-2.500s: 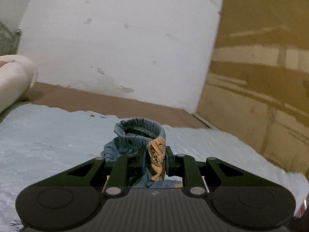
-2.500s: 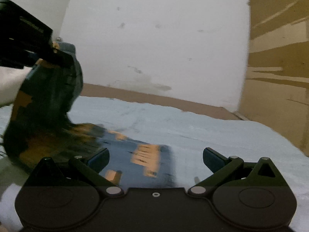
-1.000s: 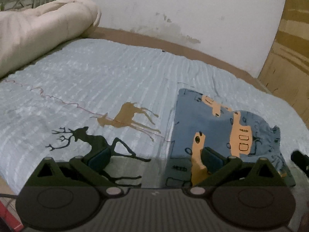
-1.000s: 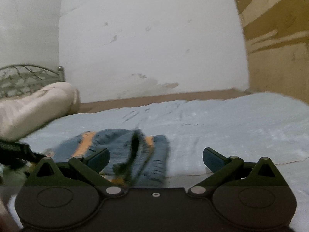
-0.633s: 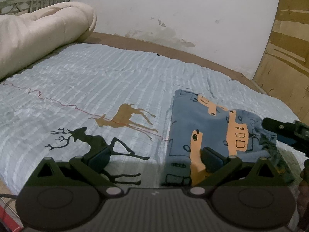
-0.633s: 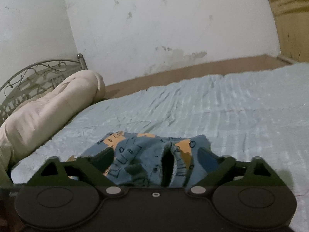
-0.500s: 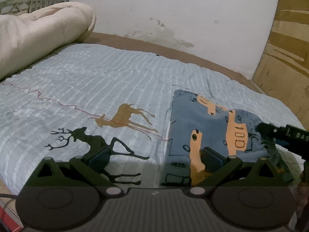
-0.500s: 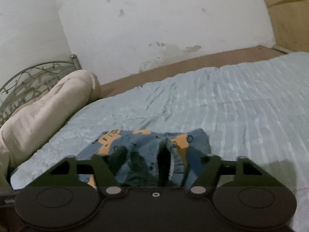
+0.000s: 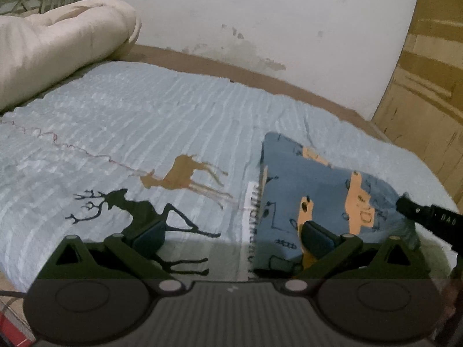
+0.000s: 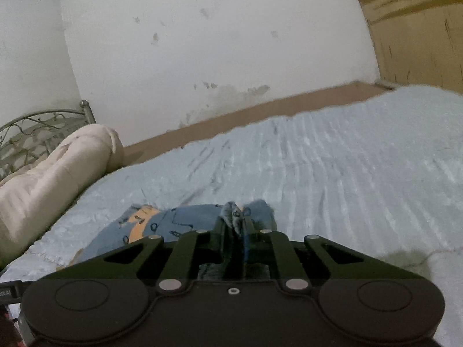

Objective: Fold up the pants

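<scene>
The blue pants [image 9: 318,190] with orange prints lie folded on the light blue bedspread [image 9: 162,121], right of centre in the left wrist view. My left gripper [image 9: 231,240] is open and empty, low over the bedspread at the pants' left edge. My right gripper [image 10: 235,228] is shut on a bunched edge of the pants [image 10: 185,222]; it also shows in the left wrist view [image 9: 428,217] at the pants' right edge.
A rolled cream blanket [image 9: 55,46] lies at the far left by a metal headboard [image 10: 34,133]. A white wall [image 9: 260,14] stands behind the bed. A wooden cabinet [image 9: 428,86] stands at the right. Deer prints [image 9: 139,211] mark the bedspread.
My right gripper has closed on the right edge of the pants. My left gripper let go of the pants earlier and has stayed open over the bedspread.
</scene>
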Motion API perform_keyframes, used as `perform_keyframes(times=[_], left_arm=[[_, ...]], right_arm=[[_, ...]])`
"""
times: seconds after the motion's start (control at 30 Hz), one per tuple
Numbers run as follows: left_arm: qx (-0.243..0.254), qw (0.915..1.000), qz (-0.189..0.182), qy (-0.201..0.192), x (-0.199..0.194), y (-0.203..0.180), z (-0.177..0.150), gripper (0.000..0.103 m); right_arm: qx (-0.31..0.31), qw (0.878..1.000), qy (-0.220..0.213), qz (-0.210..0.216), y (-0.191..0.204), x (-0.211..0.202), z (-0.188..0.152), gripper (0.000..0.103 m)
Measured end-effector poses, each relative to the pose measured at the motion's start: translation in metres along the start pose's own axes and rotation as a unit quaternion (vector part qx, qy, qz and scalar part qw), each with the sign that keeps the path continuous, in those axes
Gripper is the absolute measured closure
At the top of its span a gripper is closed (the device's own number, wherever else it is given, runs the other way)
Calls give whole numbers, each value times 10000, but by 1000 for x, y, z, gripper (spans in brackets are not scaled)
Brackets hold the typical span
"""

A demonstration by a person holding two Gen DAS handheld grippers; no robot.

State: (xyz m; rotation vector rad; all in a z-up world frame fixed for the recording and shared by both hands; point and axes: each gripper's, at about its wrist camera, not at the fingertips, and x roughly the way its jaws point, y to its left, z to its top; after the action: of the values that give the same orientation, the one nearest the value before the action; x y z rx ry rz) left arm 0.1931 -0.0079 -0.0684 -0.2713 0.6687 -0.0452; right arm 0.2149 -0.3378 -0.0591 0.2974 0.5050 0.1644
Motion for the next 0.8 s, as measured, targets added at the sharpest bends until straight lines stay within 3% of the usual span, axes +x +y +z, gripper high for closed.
perform_keyframes(times=[0.07, 0.1, 0.13, 0.23, 0.27, 0.33, 0.5, 0.67, 0.8], left_arm=[[89, 9999, 39, -26, 0, -2, -1, 1], [108, 9999, 53, -22, 0, -3, -1, 1], [116, 9999, 63, -20, 0, -4, -1, 1], [162, 9998, 78, -25, -1, -4, -3, 1], [180, 9998, 79, -22, -1, -5, -3, 1], [233, 9997, 75, -12, -2, -5, -4, 1], [506, 9987, 42, 7, -3, -5, -10, 1], [508, 9986, -100, 64, -10, -1, -9, 1], [111, 9996, -195, 167, -8, 2, 13, 1]], right_arm=[[-44, 9999, 67, -86, 1, 2, -2, 76], [-74, 9999, 38, -136, 3, 1, -1, 74], [-134, 9997, -21, -199, 6, -2, -1, 63], [-252, 9991, -193, -277, 16, -9, -1, 7], [-290, 9990, -237, -256, 20, -12, -2, 1], [-445, 9983, -192, -313, 27, -14, -7, 1], [-1000, 9887, 153, -1110, 33, -13, -34, 1], [-989, 9904, 89, -966, 23, -27, -53, 1], [-687, 9951, -19, -706, 20, -36, -32, 1]])
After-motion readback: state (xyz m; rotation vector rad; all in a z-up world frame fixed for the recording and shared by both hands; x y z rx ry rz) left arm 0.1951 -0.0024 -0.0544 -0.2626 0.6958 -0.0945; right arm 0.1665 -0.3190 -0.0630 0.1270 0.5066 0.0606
